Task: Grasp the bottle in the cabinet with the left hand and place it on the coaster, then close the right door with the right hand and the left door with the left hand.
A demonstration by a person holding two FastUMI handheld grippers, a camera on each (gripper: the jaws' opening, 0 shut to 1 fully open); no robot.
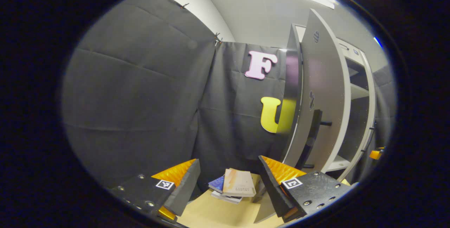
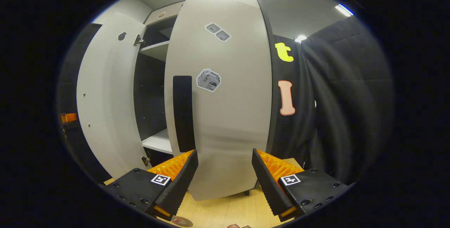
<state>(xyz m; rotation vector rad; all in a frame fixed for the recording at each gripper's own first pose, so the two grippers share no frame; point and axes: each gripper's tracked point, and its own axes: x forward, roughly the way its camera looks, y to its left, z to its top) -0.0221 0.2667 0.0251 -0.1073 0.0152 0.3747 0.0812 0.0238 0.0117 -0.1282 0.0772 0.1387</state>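
Observation:
In the left gripper view my left gripper (image 1: 228, 186) is open with nothing between its fingers, low over the wooden table (image 1: 218, 210). The cabinet's left door (image 1: 325, 80) stands open just to its right, outer face and black handle (image 1: 312, 135) toward me. In the right gripper view my right gripper (image 2: 225, 182) is open, its fingers flanking the lower part of the right door (image 2: 225, 108), which is swung partway across the cabinet's opening (image 2: 151, 91). That door's black handle (image 2: 182, 114) is just above the left fingertip. The left door (image 2: 105, 98) hangs wide open. A small round thing (image 2: 182, 221) is cut off at the bottom edge.
A stack of books (image 1: 233, 184) lies on the table ahead of the left gripper, by the booth's cloth wall (image 1: 140, 98). White shelves (image 1: 357, 91) show inside the cabinet. A part of the other gripper (image 2: 68, 117) peeks past the left door's outer side.

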